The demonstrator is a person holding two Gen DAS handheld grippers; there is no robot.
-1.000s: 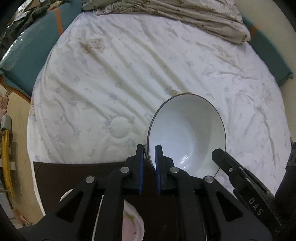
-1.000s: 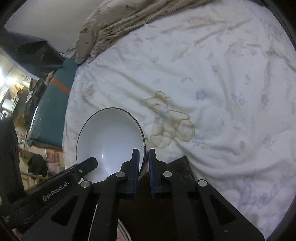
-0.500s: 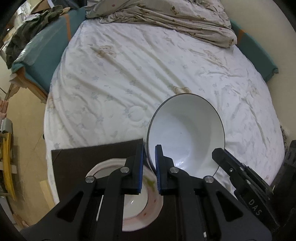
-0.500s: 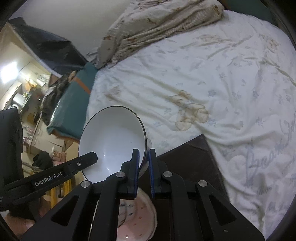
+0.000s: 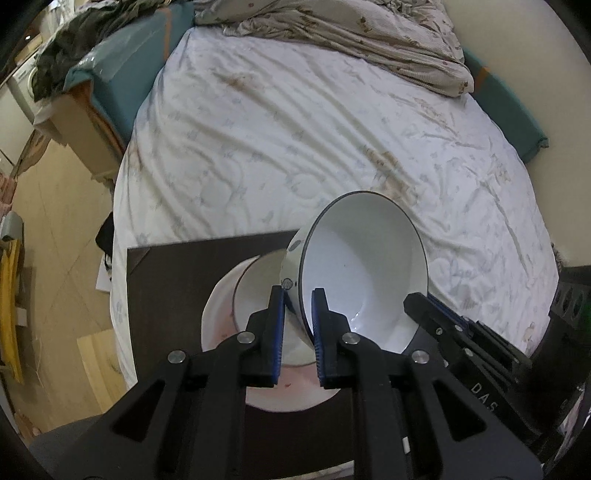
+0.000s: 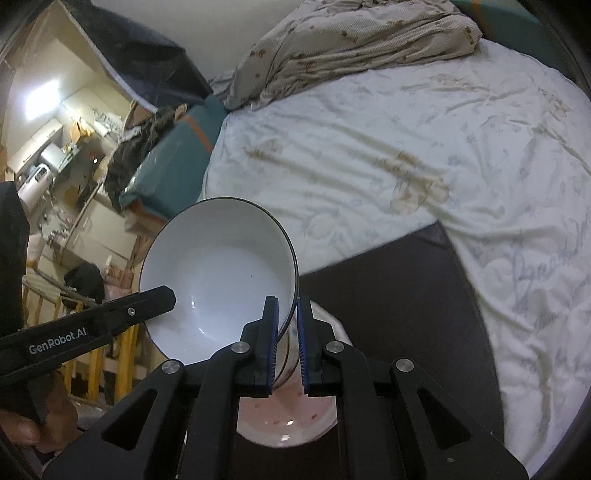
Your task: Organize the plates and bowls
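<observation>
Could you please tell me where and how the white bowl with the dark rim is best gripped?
Grip the white dark-rimmed ceramic bowl by its thin rim, one pad inside and one outside. Both tongs do so now, left and right, from opposite sides, because the wide body would not fit between the pads.

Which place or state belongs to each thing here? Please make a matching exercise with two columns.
Things:
1. white bowl with dark rim
2. pink-rimmed white plate
3. dark brown square board
4. crumpled beige blanket

Places or states:
A. lies on the white bed sheet, under the plate
B. heaped at the far end of the bed
C. held tilted by both grippers
D. rests on the board

Pairs: 1-C, 2-D, 3-A, 4-B
</observation>
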